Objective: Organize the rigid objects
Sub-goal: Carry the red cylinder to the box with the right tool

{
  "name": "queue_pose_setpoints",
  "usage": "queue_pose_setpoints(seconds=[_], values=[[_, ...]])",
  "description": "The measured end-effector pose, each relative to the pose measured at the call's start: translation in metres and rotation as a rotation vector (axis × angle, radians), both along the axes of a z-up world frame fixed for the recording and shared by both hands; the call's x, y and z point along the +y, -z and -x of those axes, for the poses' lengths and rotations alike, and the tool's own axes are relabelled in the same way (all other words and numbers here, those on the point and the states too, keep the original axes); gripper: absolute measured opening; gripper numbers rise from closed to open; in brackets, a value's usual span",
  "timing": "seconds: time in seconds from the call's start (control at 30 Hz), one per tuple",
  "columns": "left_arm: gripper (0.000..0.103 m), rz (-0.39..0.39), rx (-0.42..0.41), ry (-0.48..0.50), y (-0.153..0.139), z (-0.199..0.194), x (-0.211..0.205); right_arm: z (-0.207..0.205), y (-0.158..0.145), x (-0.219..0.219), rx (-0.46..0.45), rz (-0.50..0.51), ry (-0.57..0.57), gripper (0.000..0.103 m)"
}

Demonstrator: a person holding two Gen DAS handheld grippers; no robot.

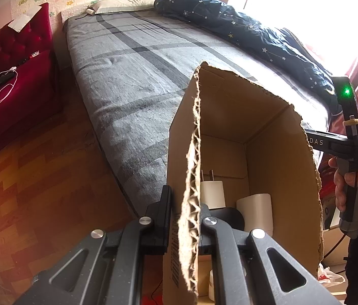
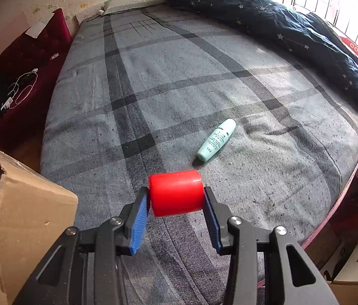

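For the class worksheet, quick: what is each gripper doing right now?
Left gripper: shut on the cardboard box wall.
Right gripper: shut on the red cylinder.

Red cylinder [image 2: 176, 193] — sideways, lifted above bed [image 2: 179, 89]

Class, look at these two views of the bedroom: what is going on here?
A person is tidying loose items from the bed into a cardboard box. The left tool is clamped on the box's torn wall, steadying it. The right tool holds a red cylinder above the blanket. A pale green bottle lies on the bed, not yet collected. A white plug adapter and a white cup are already inside the box.
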State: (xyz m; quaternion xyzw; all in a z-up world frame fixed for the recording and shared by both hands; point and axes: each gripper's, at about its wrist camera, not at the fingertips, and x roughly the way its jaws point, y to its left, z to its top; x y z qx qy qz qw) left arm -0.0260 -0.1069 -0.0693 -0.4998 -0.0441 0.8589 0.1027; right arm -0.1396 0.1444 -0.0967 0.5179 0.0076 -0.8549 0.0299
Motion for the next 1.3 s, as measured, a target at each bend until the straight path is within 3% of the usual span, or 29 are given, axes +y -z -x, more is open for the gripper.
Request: queue_pose_setpoints(seconds=[0.93,1.3], values=[[0.009,0.008,-0.003,0.016,0.002,-0.004,0.010,-0.050,-0.090,-0.042,0.138,-0.011,-0.177,0.044],[0.009,0.006,0.001,0.019,0.000,-0.004,0.014,-0.074,-0.113,-0.082,0.174,0.026,-0.326,0.044]])
